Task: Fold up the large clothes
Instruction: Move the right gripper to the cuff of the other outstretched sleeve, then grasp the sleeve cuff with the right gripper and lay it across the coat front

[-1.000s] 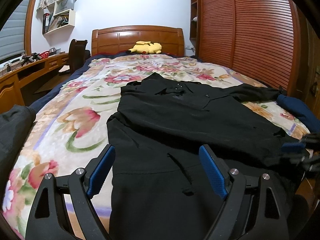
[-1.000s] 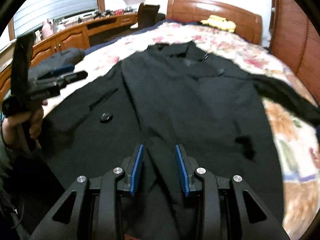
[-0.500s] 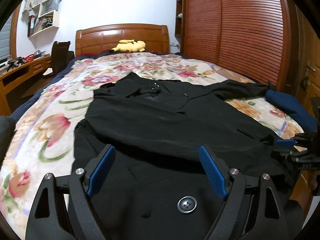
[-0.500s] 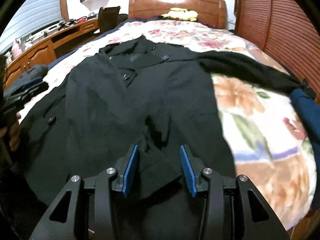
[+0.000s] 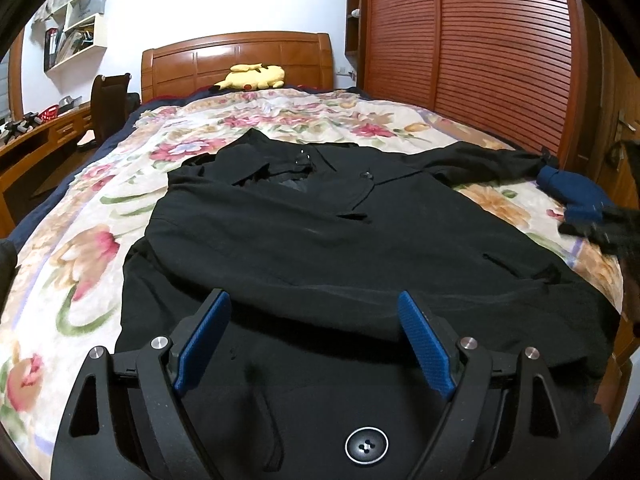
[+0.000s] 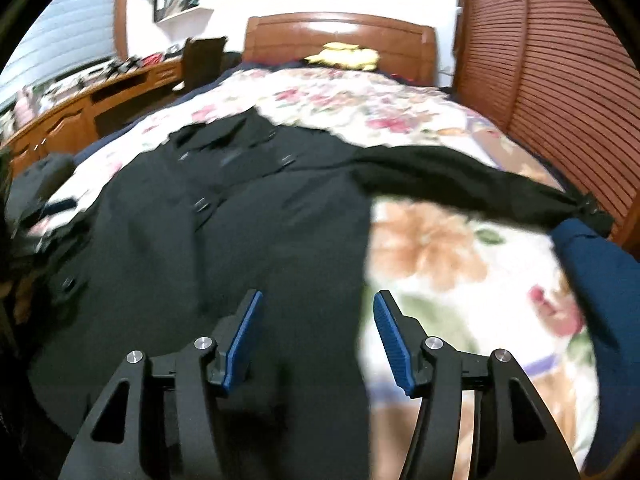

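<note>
Black coat (image 5: 320, 240): lay spread on the floral bedspread (image 5: 80, 240), collar toward the headboard (image 5: 236, 60), one sleeve (image 6: 460, 176) stretched rightward. Left gripper (image 5: 314, 336): jaws spread wide, empty, above the hem beside a button (image 5: 366, 445). Right gripper (image 6: 316, 336): jaws apart, empty, over the coat's right edge. Yellow plush (image 5: 252, 77) by headboard.

Nothing to read here: no legible text, label, brand or number anywhere in either view; whatever sits on the shelves is too small and blurred to read.
</note>
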Tool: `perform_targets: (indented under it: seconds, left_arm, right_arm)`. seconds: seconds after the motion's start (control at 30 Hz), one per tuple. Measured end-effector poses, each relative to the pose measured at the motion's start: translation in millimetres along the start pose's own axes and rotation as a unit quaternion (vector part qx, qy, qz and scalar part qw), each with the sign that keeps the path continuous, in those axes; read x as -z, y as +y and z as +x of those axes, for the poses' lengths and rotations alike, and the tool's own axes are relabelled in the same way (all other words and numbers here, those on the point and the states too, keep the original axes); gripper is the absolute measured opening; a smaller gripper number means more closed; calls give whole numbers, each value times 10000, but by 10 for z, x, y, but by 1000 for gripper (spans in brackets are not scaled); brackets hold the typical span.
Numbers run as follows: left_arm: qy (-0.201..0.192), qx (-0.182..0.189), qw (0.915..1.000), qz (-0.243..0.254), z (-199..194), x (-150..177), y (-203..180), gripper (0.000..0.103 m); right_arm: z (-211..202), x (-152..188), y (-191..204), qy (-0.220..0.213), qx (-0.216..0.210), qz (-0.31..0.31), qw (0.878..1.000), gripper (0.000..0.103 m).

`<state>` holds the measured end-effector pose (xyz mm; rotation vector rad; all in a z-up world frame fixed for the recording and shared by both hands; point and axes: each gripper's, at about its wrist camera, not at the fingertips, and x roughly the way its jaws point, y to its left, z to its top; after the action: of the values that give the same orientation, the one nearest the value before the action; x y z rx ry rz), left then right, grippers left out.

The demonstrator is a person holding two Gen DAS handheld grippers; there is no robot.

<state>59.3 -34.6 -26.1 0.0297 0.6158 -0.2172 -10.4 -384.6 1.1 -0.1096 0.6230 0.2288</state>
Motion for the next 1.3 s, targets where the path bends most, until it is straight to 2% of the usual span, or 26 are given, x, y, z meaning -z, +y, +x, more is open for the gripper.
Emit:
perform_targets:
  seconds: [0.13, 0.3, 0.53, 0.67, 0.83, 0.93, 1.07, 1.13, 1.2, 1.27, 1.3]
  left_arm:
    - [23, -6, 10000, 21, 39, -23, -7, 86]
    - [68, 8, 10000, 28, 86, -47, 8, 86]
    - [49, 11, 10000, -6, 132, -82, 31, 86]
    - [98, 46, 9999, -36, 171, -86, 62, 86]
    - [126, 63, 9999, 3, 194, -88, 56, 86]
    - [162, 51, 9998, 49, 216, -82, 39, 86]
    - [187, 43, 9998, 94, 233, -85, 15, 86]
    - [182, 42, 9998, 91, 229, -83, 17, 86]
    - [182, 43, 9998, 85, 228, -80, 20, 86]
    - [178, 42, 9998, 92, 226, -81, 20, 86]
    - [173, 38, 9998, 96, 223, -81, 19, 86]
  right_arm:
    - [311, -202, -423, -18, 424, 145, 9990, 60]
    - [862, -436, -1008, 179, 930, 378, 9948, 60]
    - [1541, -636, -1592, 413, 1133, 952, 9881, 60]
    - [1838, -779, -1758, 445, 1408, 901, 9849, 60]
    - [2299, -881, -1950, 891, 1903, 847, 9740, 60]
    - [2370, -968, -1956, 1000, 2095, 852, 9689, 60]
    - [2484, -1057, -1947, 943, 2311, 709, 9657, 60]
    - [2566, -1085, -1931, 937, 2327, 635, 9659, 45]
    - [2600, -1114, -1894, 943, 2335, 545, 9662, 22]
    - [2588, -1141, -1840, 989, 2318, 423, 9668, 7]
    - [2573, -1170, -1802, 974, 2325, 341, 9671, 5]
